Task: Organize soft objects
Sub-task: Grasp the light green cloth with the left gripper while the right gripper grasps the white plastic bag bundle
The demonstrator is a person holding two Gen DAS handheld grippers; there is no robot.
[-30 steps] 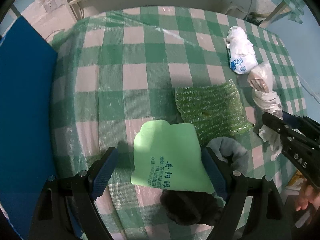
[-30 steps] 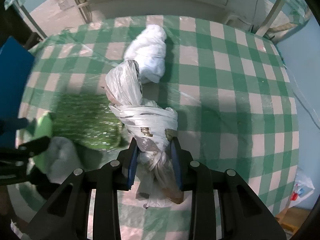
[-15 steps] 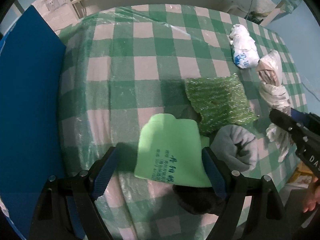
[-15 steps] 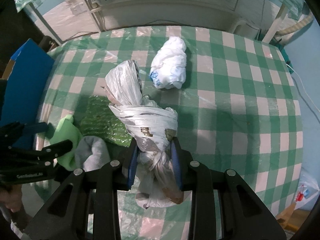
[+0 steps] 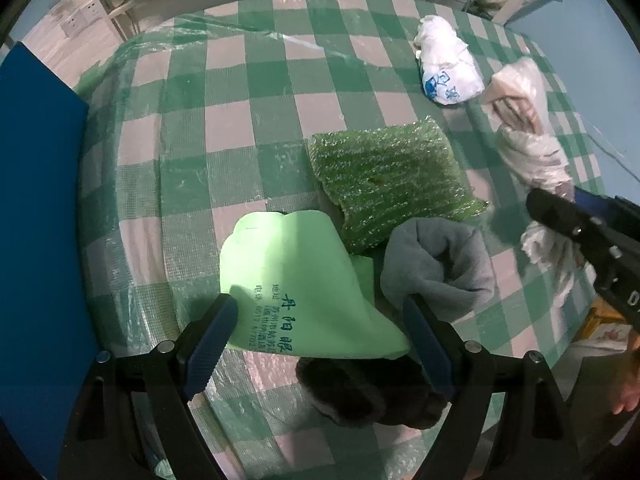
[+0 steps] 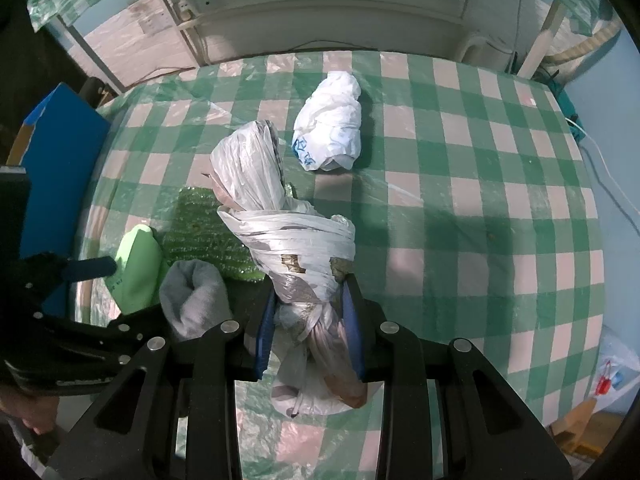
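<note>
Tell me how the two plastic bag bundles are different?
The wrapped bag bundle is long, with strips wound round its middle; the white bag bundle is shorter and plain, with blue print. The right gripper is shut on the wrapped one; the white one lies free on the table. Both are crumpled plastic.

1. Your counter (image 5: 256,128) wears a green-and-white checked cloth under a clear, glossy, wrinkled plastic film.
2. The green bubble wrap (image 5: 388,176) glitters, bumpy and shiny.
3. The light green cloth (image 5: 296,280) looks matt and smooth, printed with blue characters.
4. The grey sock (image 5: 436,264) is soft, matt knit; the dark sock (image 5: 368,396) looks fuzzy.
5. The knotted bag bundle (image 6: 288,240) and white bag (image 6: 332,128) are thin, crinkled, faintly glossy plastic.
6. The blue board (image 5: 36,216) is flat and matt.
</note>
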